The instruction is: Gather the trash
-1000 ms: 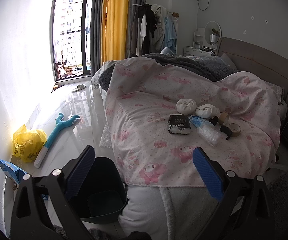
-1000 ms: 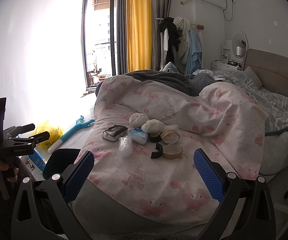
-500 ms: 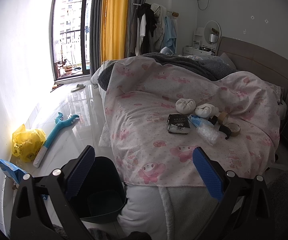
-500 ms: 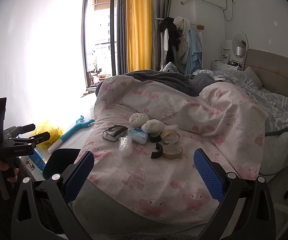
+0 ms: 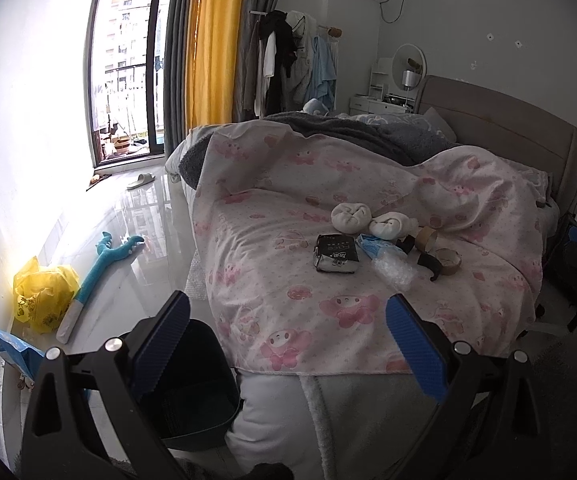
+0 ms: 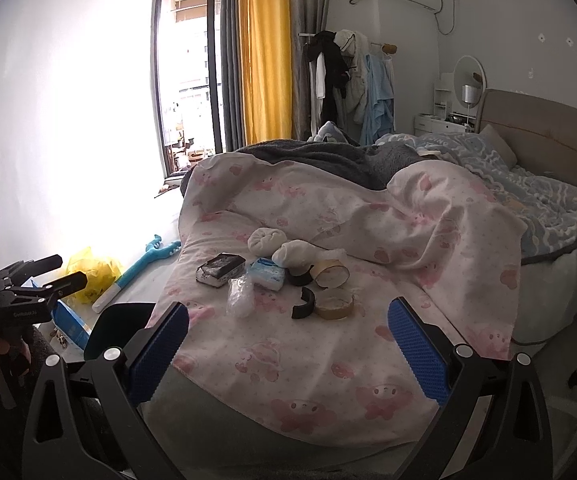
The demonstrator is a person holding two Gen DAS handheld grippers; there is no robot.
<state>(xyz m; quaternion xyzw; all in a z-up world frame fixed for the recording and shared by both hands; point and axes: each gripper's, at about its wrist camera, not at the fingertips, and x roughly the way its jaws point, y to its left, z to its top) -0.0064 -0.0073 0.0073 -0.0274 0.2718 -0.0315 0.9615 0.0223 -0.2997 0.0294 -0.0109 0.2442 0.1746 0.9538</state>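
Pink bedspread (image 6: 368, 220) lies beyond both level claws, left claw (image 5: 288, 344) and right claw (image 6: 288, 344) spread wide, gripping nothing.

Floor (image 5: 100, 256) is glossy tile, super reflective. Pink printed bedsheet (image 5: 288, 216) looks like thin matt cotton, with a fuzzy grey fleece blanket (image 5: 352, 132) behind it. Clear plastic bag (image 5: 394, 268) is crinkly and shiny, tape rolls (image 6: 334, 302) are papery brown, and the tool pads (image 6: 418, 356) are textured blue rubber.
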